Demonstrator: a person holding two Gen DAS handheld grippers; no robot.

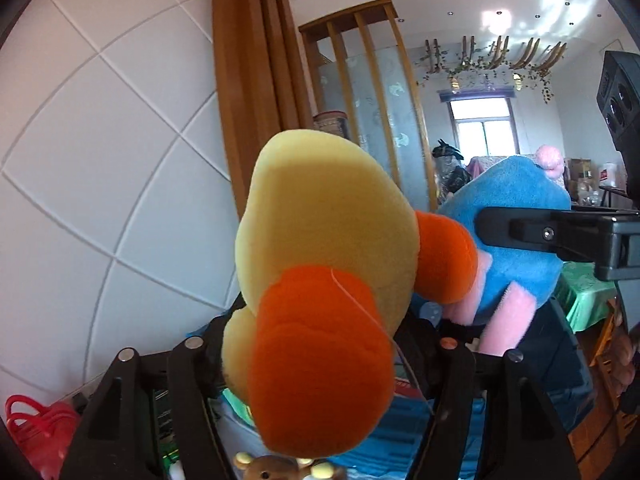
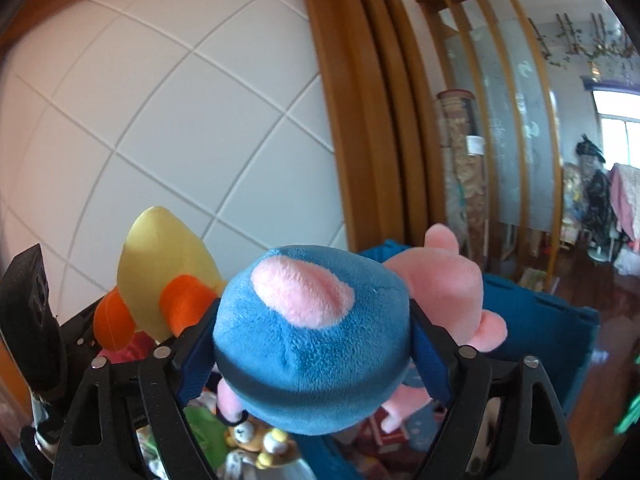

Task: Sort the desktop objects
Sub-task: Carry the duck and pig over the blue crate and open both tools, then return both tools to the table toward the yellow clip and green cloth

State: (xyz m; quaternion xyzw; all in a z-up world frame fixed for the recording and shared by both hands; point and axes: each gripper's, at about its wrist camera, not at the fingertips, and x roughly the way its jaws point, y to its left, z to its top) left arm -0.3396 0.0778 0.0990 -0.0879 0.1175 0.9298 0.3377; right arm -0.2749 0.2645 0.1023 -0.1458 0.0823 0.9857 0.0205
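My left gripper (image 1: pixel 316 344) is shut on a yellow plush duck (image 1: pixel 324 224) with orange feet, held up in the air and filling the middle of the left wrist view. My right gripper (image 2: pixel 312 344) is shut on a blue and pink plush toy (image 2: pixel 312 344), also held up. In the left wrist view the blue plush (image 1: pixel 520 232) is just right of the duck, with the right gripper's finger (image 1: pixel 540 232) across it. In the right wrist view the duck (image 2: pixel 164 268) sits at lower left.
A blue bin (image 2: pixel 540 332) holds small plush toys (image 2: pixel 256 440) below both grippers. A white tiled wall (image 1: pixel 100 180) and a wooden frame (image 1: pixel 256 80) stand behind. A red basket (image 1: pixel 40 432) is at lower left. A green-covered table (image 1: pixel 588 292) is at the right.
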